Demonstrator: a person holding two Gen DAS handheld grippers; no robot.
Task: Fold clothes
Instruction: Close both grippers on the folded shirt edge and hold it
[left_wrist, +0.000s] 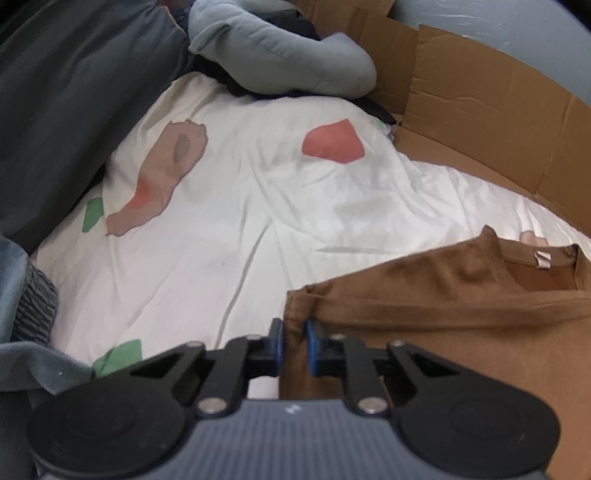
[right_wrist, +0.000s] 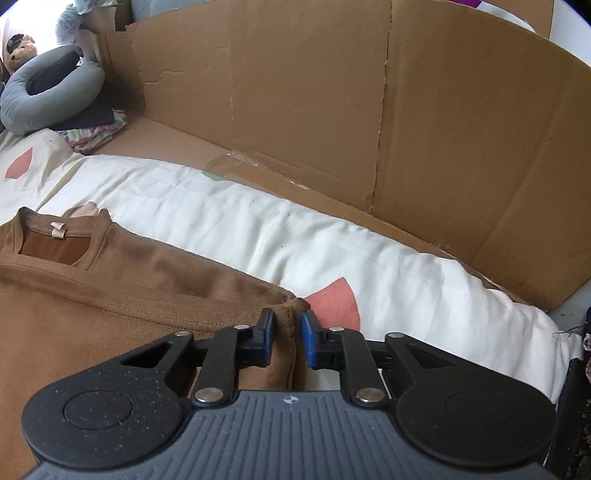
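A brown T-shirt (left_wrist: 443, 295) lies flat on the bed, with its collar and a small neck label (left_wrist: 543, 259) at the far right of the left wrist view. My left gripper (left_wrist: 294, 338) is shut on the shirt's left shoulder corner, and brown cloth fills the narrow gap between the blue pads. In the right wrist view the same shirt (right_wrist: 110, 295) spreads to the left, its collar label (right_wrist: 58, 230) far left. My right gripper (right_wrist: 286, 332) is shut on the shirt's right shoulder corner, a fold of fabric pinched between its pads.
The shirt rests on a white duvet (left_wrist: 240, 203) with red and green patches. A cardboard wall (right_wrist: 332, 110) borders the bed's far side. A grey neck pillow (left_wrist: 277, 48) and a pile of clothes (right_wrist: 96, 129) sit at the back. Dark grey bedding (left_wrist: 74, 92) rises at left.
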